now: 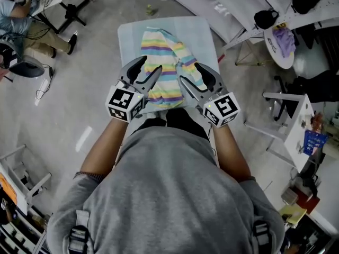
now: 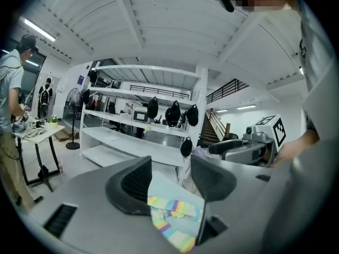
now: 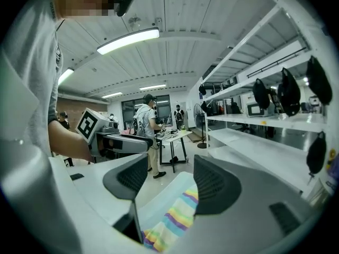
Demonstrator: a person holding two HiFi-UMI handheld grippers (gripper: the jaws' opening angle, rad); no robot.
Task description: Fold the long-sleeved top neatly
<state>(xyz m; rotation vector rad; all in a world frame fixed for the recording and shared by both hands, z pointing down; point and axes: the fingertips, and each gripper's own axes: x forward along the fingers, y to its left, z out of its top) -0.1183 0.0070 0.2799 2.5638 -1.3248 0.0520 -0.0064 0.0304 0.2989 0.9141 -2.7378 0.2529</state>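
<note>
The long-sleeved top (image 1: 164,67), striped in pastel yellow, green, blue and purple, lies bunched on a small pale blue table (image 1: 130,36). My left gripper (image 1: 149,71) hovers over the top's near left part, open, with nothing between its fingers. My right gripper (image 1: 190,74) hovers over the near right part, also open and empty. In the left gripper view the top (image 2: 172,216) shows below the spread jaws of the gripper (image 2: 170,171). In the right gripper view the striped cloth (image 3: 172,221) lies below the parted jaws of that gripper (image 3: 169,173). Both grippers point up and away, apart from the cloth.
A person (image 1: 16,15) sits at a desk at the far left. White shelving (image 1: 222,4) runs along the back right. A round white stool (image 1: 280,41) carries purple cloth. Grey floor surrounds the table.
</note>
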